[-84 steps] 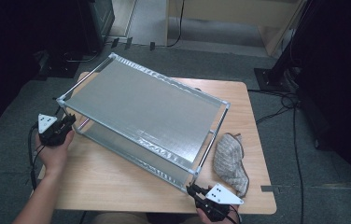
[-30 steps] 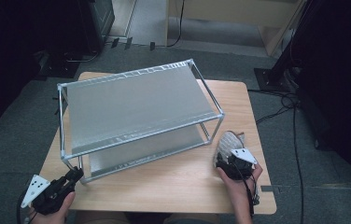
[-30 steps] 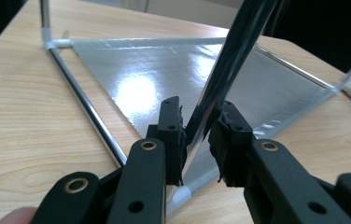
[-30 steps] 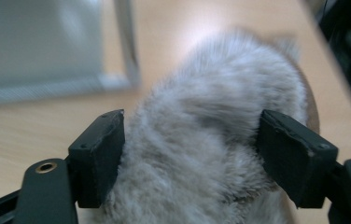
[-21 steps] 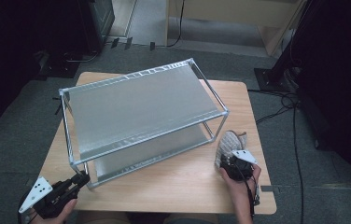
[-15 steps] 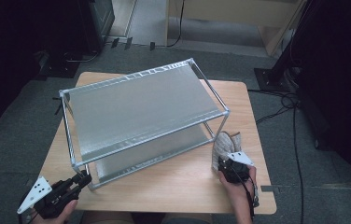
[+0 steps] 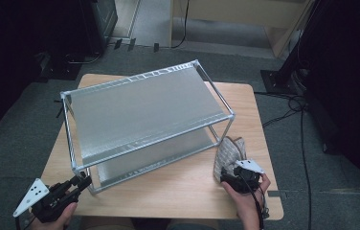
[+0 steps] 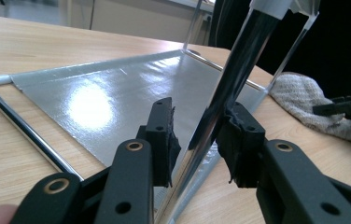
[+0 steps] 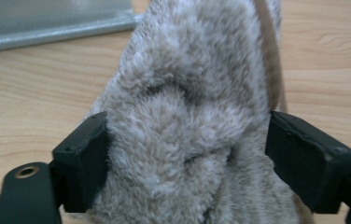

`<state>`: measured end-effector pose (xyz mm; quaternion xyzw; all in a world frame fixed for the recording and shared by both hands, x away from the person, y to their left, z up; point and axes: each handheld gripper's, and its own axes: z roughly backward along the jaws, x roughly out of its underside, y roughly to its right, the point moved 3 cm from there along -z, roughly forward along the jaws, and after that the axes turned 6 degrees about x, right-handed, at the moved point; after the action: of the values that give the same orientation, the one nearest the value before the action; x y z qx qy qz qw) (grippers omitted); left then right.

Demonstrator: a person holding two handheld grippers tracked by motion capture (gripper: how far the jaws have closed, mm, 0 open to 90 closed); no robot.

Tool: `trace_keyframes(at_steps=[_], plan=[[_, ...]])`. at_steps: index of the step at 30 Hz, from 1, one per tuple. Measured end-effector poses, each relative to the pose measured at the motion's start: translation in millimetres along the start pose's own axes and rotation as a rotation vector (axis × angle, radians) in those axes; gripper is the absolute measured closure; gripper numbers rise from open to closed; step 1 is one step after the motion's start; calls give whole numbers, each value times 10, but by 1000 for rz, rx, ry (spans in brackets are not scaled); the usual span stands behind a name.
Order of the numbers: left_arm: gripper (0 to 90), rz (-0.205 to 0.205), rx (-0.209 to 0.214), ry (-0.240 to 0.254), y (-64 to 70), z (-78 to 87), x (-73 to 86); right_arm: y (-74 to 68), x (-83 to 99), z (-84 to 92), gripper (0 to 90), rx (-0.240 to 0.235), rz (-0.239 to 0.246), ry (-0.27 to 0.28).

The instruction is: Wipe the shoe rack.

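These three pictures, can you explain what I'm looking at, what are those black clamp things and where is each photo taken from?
A person sits at a light wooden table and holds a hand tool in each hand, each with two black jaws that pinch.

The high view looks down from above. The other two pictures come from small cameras riding on the tools, looking along the jaws.

On the table stands a two-level silver metal rack with shiny shelves, and beside it lies a fluffy grey-beige slipper.

The left gripper has the rack's near corner post between its jaws, which have just been opening; one pad touches it, the other stands clear. The right gripper has its jaws on either side of the slipper, also just opening.
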<state>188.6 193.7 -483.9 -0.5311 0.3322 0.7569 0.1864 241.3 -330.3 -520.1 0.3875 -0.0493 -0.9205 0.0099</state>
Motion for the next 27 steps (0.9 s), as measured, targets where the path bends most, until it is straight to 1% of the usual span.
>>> trace_keyframes(at_steps=[1, 3, 5, 6, 7, 10, 11, 12, 14, 17, 18, 19, 22, 23, 24, 27], plan=[[665, -17, -3, -15, -1, -5, 4, 6, -7, -11, 207, -10, -11, -8], [666, -34, -9, -30, 14, -4, 11, 18, 2, -49, 250, -40, -37, -30], [665, -27, -4, -27, 31, 5, 11, 3, 38, -98, 331, -100, -55, -58], [669, -17, 3, -23, 38, 13, 11, -23, 56, -118, 338, -127, -48, -56], [677, -12, 5, -20, 37, 24, 13, -40, 63, -127, 383, -129, -30, -44], [717, 12, -1, -10, 33, 46, 23, -50, 62, -114, 550, -179, -18, -31], [726, 10, -6, -10, 29, 45, 28, -57, 71, -108, 594, -195, -10, -20], [726, 5, -11, -18, 25, 43, 37, -62, 83, -100, 618, -202, -9, -11], [724, 0, -29, -25, 34, 41, 54, -70, 92, -78, 653, -203, -14, -2], [720, -17, -43, -33, 49, 42, 66, -67, 63, -41, 677, -177, -11, 14], [711, -23, -50, -35, 47, 40, 68, -56, 40, -27, 679, -155, -3, 28], [709, -25, -57, -34, 43, 37, 68, -37, 10, -7, 681, -132, -8, 48], [699, -27, -56, -44, 23, 23, 71, 47, -105, 109, 682, -94, -67, 128], [698, -28, -55, -43, 24, 17, 69, 71, -147, 160, 681, -88, -90, 160], [698, -28, -53, -41, 25, 8, 67, 92, -185, 214, 681, -79, -103, 192], [701, -37, -48, -43, 32, -12, 70, 123, -277, 372, 680, -47, -110, 300]])
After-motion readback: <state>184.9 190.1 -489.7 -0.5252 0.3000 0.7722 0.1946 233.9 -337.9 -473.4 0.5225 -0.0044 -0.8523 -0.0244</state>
